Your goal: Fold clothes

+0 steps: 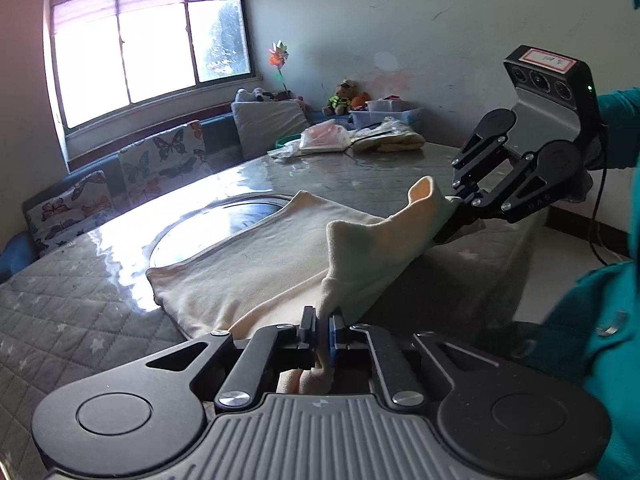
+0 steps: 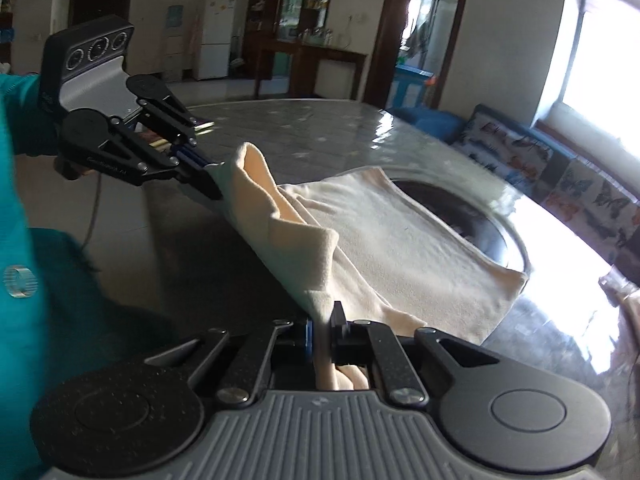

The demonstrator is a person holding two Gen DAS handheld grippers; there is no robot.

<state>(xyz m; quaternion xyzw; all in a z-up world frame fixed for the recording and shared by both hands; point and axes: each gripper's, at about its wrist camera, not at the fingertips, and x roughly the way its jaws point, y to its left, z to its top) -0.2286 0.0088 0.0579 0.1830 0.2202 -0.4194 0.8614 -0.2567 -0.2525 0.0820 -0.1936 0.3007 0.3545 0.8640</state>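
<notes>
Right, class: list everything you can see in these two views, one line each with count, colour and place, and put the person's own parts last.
cloth: one, cream, on the table, near edge lifted by both tools
table: one, grey quilted cover under glossy clear sheet
round inset: one, dark, in the table top, partly under the cloth
butterfly cushions: several, white with coloured prints, on the bench under the window
window: one, bright, far wall
stuffed toys: a few, far corner
plastic-wrapped bundles: a few, pale, table's far end
fridge: one, white, back wall
left tool: one, black, shut on cloth
right tool: one, black, shut on cloth
sleeve: teal, behind the left tool
</notes>
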